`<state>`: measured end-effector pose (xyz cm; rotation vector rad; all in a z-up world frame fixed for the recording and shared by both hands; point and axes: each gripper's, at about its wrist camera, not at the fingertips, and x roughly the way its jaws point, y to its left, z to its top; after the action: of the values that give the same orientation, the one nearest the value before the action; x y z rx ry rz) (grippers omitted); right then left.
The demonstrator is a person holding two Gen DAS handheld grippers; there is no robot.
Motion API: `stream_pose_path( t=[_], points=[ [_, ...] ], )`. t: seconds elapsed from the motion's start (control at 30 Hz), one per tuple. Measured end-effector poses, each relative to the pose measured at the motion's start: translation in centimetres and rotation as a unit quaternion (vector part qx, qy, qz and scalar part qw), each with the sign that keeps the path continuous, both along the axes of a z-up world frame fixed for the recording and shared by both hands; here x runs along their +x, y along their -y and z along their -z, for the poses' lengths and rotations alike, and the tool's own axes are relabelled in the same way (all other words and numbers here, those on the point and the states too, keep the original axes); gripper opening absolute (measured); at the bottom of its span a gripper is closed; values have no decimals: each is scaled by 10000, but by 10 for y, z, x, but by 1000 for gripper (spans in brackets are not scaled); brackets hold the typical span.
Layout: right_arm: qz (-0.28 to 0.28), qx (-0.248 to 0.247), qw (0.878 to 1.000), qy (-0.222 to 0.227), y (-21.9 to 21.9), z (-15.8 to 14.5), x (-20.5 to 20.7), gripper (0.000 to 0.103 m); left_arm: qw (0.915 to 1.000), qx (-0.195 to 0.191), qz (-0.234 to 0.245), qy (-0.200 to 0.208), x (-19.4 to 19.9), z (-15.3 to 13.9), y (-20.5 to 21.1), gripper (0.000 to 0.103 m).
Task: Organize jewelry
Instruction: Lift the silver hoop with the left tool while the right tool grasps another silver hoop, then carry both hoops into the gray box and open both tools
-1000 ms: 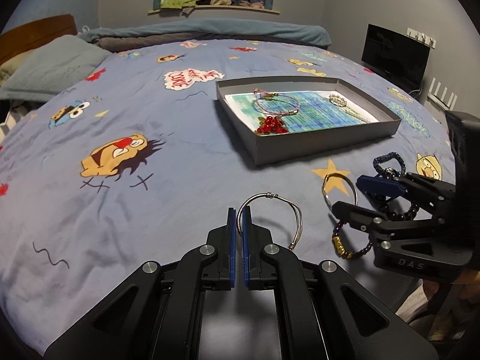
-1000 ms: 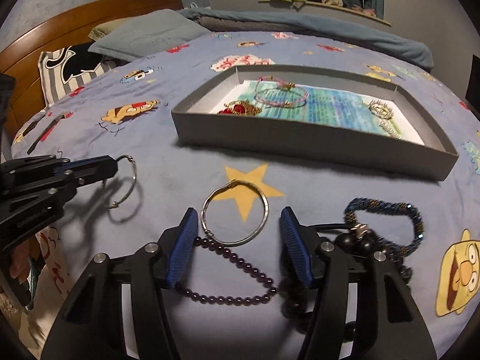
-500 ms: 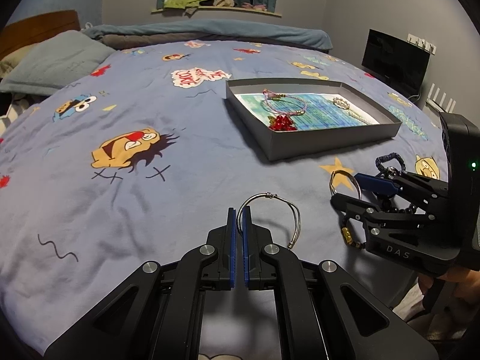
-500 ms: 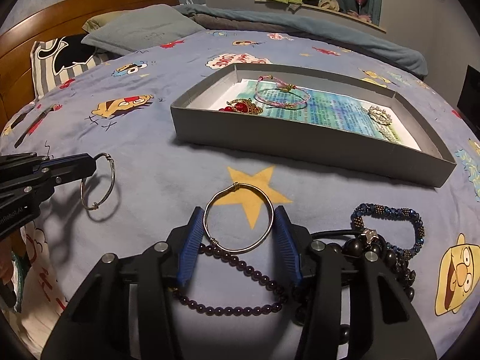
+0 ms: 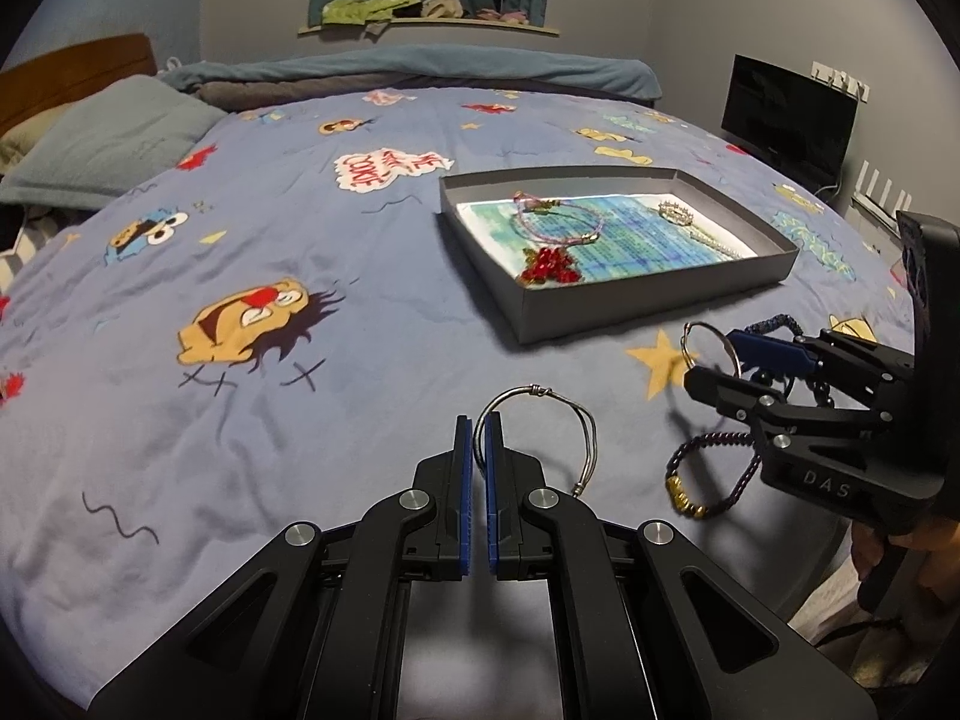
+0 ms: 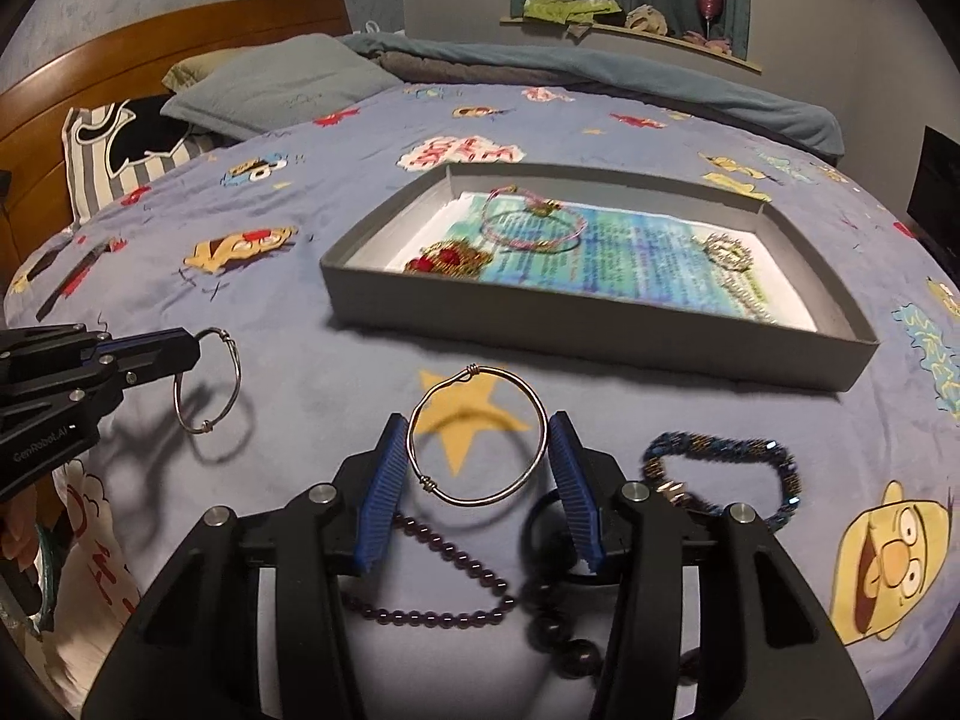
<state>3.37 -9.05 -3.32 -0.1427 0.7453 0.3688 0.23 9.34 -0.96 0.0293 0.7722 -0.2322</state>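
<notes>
R gripper (image 6: 477,468): jaws have just been closing, from wide either side of the gold bangle (image 6: 477,435) to pads pressed on its 2 sides. Bangle now off the bedspread (image 6: 360,360), lifted, w/ its shadow showing on the yellow star below; earlier it lay flat. Purple bead strand (image 6: 432,576) left lying below the jaws. In L view, R gripper (image 5: 714,360) sits higher than before, bangle (image 5: 711,348) standing upright in its tips. L gripper (image 5: 479,450) w/ silver wire bangle (image 5: 534,420) looks raised a little vs 1 s ago, its shadow lower on the sheet in R view.
</notes>
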Motion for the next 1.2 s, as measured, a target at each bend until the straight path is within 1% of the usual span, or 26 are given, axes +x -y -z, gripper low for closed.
stream_pose_path(
  t=[0.17, 0.4, 0.5, 0.63, 0.77, 0.87, 0.97, 1.1, 1.2],
  points=[
    [72, 134, 9998, 89, 15, -12, 4, 48, 9999, 36, 104, 110, 9, -12, 11, 4],
    [187, 291, 9990, 268, 38, -33, 17, 48, 9990, -70, 316, 324, 31, -37, 33, 4],
    [238, 323, 9986, 340, 46, -42, 28, 48, 9982, -57, 418, 435, 47, -48, 46, 4],
    [343, 285, 9981, 425, 57, -50, 48, 48, 9977, -87, 531, 419, 74, -54, 62, 4],
    [402, 204, 9985, 321, 66, -49, 72, 48, 9978, 1, 615, 240, 100, -46, 79, 4],
    [367, 140, 9992, -6, 70, -41, 94, 48, 9978, 40, 664, 11, 121, -34, 91, 4],
    [333, 115, 9990, -274, 71, -33, 106, 48, 9971, -50, 703, -284, 136, -19, 99, 4],
    [377, 85, 9975, -598, 74, -22, 118, 48, 9957, 16, 759, -527, 145, -3, 106, 5],
    [408, -12, 9963, -753, 75, -16, 122, 48, 9950, 119, 802, -583, 146, 1, 109, 5]
  ],
)
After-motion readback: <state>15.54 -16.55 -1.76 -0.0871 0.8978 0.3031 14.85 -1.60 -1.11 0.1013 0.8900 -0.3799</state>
